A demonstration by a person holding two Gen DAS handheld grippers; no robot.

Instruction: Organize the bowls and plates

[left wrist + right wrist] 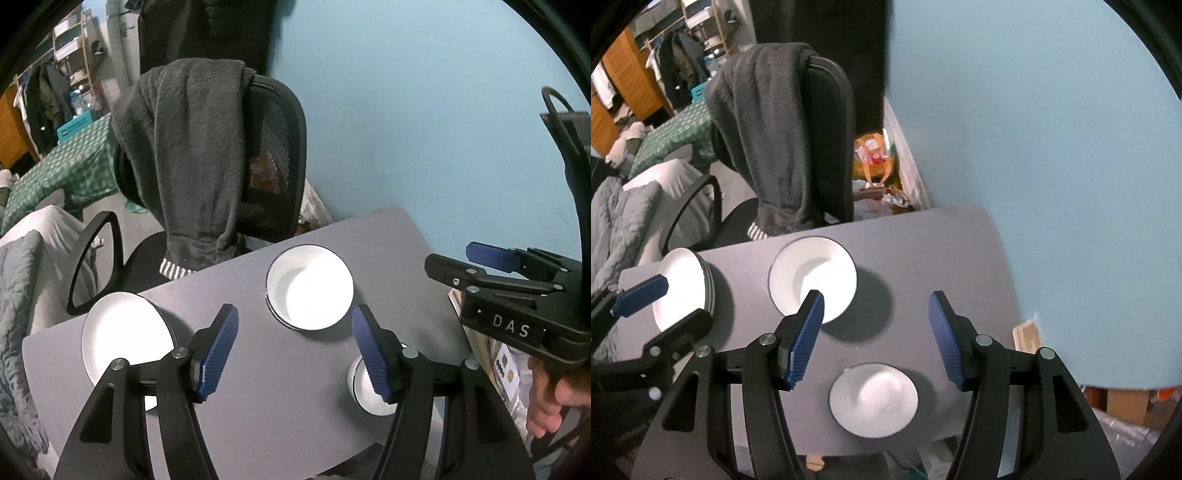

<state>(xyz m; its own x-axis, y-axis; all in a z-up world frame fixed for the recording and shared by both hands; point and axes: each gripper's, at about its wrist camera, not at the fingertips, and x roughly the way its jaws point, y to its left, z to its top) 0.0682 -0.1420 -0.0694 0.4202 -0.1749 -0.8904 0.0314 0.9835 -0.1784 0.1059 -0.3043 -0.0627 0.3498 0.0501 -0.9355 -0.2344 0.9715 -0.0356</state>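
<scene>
On the grey table (258, 369) a stack of white plates (125, 336) sits at the left end. A stack of white bowls (309, 286) with dark rims stands in the middle. A smaller white bowl (364, 387) is at the near right, partly hidden by a finger. My left gripper (295, 314) hangs above the table between the plates and the small bowl, open and empty. In the right wrist view my right gripper (876, 297) hovers open and empty over the small bowl (873, 397), with the bowl stack (812, 278) and plates (683, 291) to its left.
An office chair draped with a dark grey garment (192, 147) stands behind the table's far edge. A blue wall (424, 129) runs along the right. Grey bedding (22, 314) lies at the left. Cardboard boxes (1126, 406) sit beside the table's right end. A hand (550, 398) holds the right gripper's handle.
</scene>
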